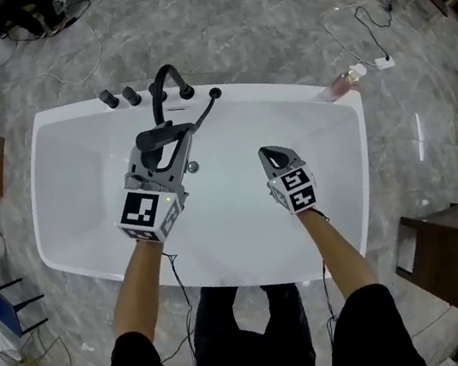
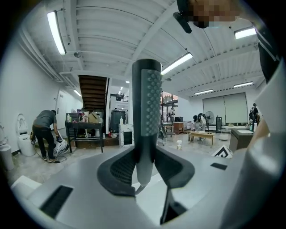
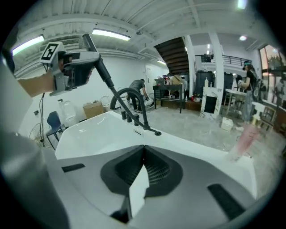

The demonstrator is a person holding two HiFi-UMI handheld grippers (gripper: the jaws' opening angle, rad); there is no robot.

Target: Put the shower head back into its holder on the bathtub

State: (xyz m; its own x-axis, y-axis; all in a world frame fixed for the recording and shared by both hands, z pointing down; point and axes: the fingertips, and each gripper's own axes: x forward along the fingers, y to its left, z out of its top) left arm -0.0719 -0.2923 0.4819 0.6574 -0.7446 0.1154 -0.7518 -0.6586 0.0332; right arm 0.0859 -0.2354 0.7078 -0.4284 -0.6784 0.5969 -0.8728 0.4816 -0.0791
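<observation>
Seating step, I judge: the left gripper (image 1: 163,150), centre-left in the head view, is clamped on the nozzle end of the shower head (image 2: 147,112). Its thin far end reaches the holder (image 1: 214,94) on the bathtub (image 1: 69,161) rim, upper centre. Next it needs aligning and lowering in; the right gripper (image 1: 274,156), right of centre, is closed and empty.

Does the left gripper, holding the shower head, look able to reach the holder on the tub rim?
Probably yes. The left gripper is shut on the shower head just short of the holder beside the faucet; nothing stands between, and the right gripper hangs aside.
</observation>
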